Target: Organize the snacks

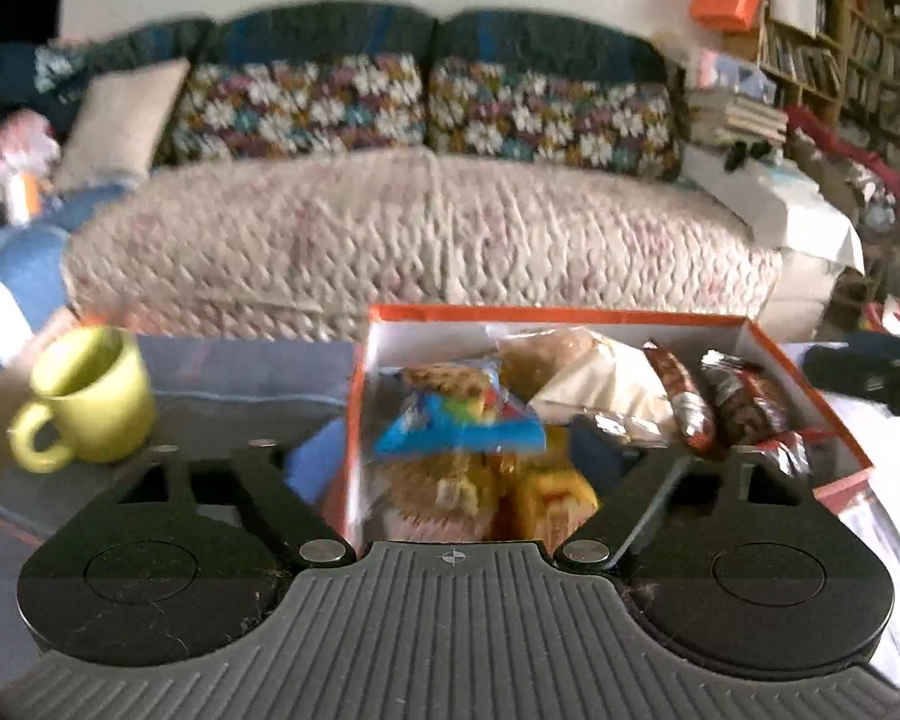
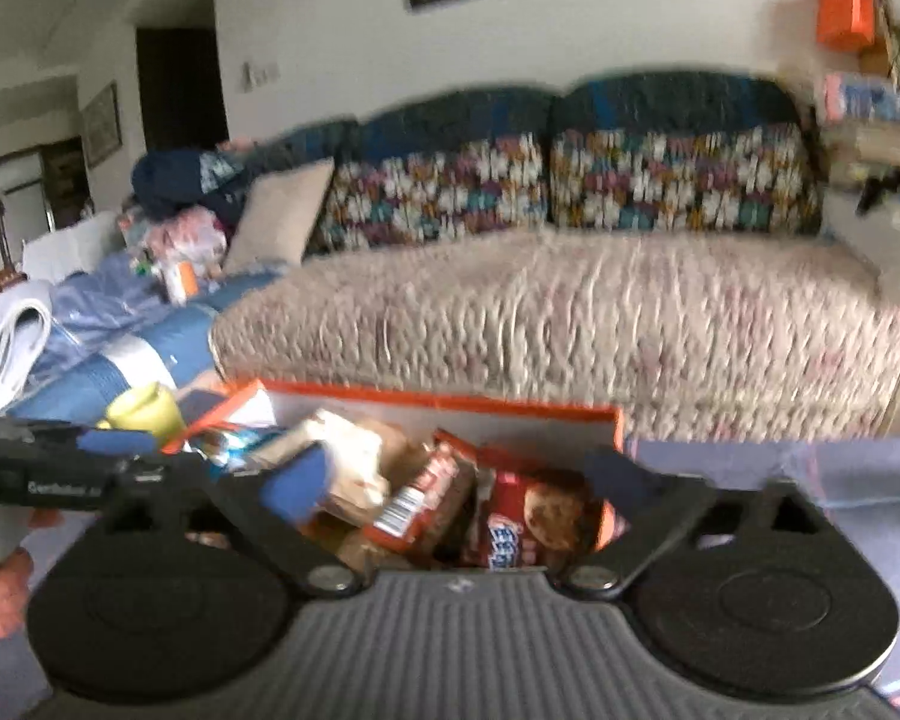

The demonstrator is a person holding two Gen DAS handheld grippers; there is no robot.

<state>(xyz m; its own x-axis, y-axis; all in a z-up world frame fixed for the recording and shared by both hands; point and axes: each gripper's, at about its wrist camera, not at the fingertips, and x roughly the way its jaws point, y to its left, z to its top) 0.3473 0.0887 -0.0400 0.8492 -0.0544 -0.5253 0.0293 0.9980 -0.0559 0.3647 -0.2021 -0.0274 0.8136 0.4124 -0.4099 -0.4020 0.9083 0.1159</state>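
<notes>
An orange box with white inner walls (image 1: pixel 810 384) sits on the table and holds several snack packs. In the left wrist view I see a blue cookie bag (image 1: pixel 468 420), a clear bag of brown pastry (image 1: pixel 576 372), dark wrapped cakes (image 1: pixel 744 402) and yellow packs (image 1: pixel 558 498). My left gripper (image 1: pixel 456 462) is open over the box's near end, holding nothing. In the right wrist view the box (image 2: pixel 450 402) shows a red cookie pack (image 2: pixel 528 516) and an orange-white pack (image 2: pixel 420 498). My right gripper (image 2: pixel 456 480) is open above them and empty.
A yellow-green mug (image 1: pixel 90 396) stands left of the box on the blue-grey table; it also shows in the right wrist view (image 2: pixel 147 408). A sofa with a knitted throw (image 1: pixel 420 240) lies behind. Bookshelves (image 1: pixel 858 48) and clutter fill the right. The left gripper's body (image 2: pixel 42 468) appears at left.
</notes>
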